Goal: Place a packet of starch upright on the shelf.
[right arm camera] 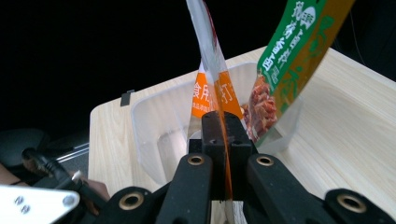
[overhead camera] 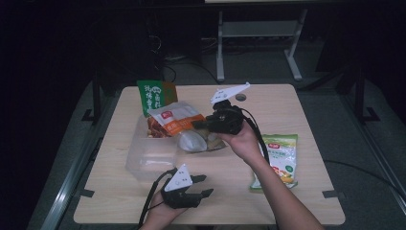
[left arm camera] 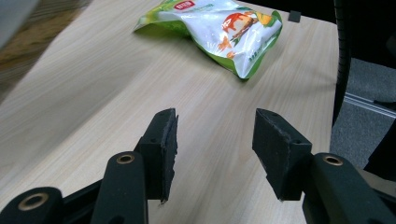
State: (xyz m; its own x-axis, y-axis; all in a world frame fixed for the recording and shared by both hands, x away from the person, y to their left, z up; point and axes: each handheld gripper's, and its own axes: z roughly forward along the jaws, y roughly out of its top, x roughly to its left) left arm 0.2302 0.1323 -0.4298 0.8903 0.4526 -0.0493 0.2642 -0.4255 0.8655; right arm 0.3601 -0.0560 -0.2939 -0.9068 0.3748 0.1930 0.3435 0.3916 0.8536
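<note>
We are at a light wooden table (overhead camera: 287, 103) with a clear plastic bin (overhead camera: 143, 158) as our landmark. Our right gripper (overhead camera: 197, 124) is clamped tight on the flat sealed edge of an orange-and-white snack bag (overhead camera: 173, 120), which hangs over the bin's far end, partly above the rim. In the right gripper view the bag's thin edge (right arm camera: 219, 93) rises straight from between the closed jaws. A green bag (overhead camera: 155, 96) stands tilted at the bin's far side, just beside the held one.

We judge the snack bag light, soft and crinkly, with slick film that could slide; the stiff seam is the best place to hold, and its contents may crush if squeezed mid-body.

Our right hand (overhead camera: 242, 141) reaches in from the bin's right, gripper lying roughly level and pointing toward the bin. Our left gripper (overhead camera: 200, 184) rests low, near the bin's near side, jaws apart and holding nothing. A yellow-green bag (overhead camera: 280, 160) lies flat, well right of the bin.
</note>
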